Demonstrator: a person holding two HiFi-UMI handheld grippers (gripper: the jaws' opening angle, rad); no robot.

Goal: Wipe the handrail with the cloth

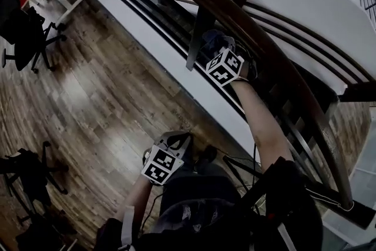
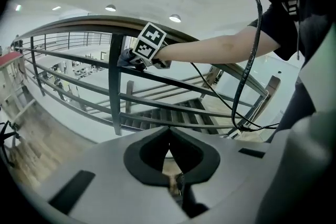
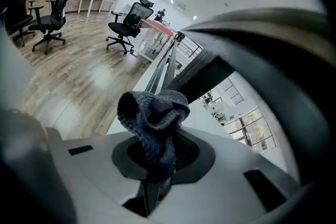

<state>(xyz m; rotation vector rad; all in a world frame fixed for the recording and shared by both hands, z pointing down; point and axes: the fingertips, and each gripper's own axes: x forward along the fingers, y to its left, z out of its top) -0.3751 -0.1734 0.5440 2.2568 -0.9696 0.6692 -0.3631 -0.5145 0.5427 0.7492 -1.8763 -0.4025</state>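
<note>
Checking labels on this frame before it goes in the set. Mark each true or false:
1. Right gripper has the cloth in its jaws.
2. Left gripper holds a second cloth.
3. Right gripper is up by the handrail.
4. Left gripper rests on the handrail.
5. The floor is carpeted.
1. True. The right gripper is shut on the blue cloth.
2. False. The left gripper has its jaws together with nothing between them.
3. True. It sits close beside the handrail; contact cannot be told.
4. False. It hangs low near the person's body, apart from the rail.
5. False. The floor is wood planks.
</note>
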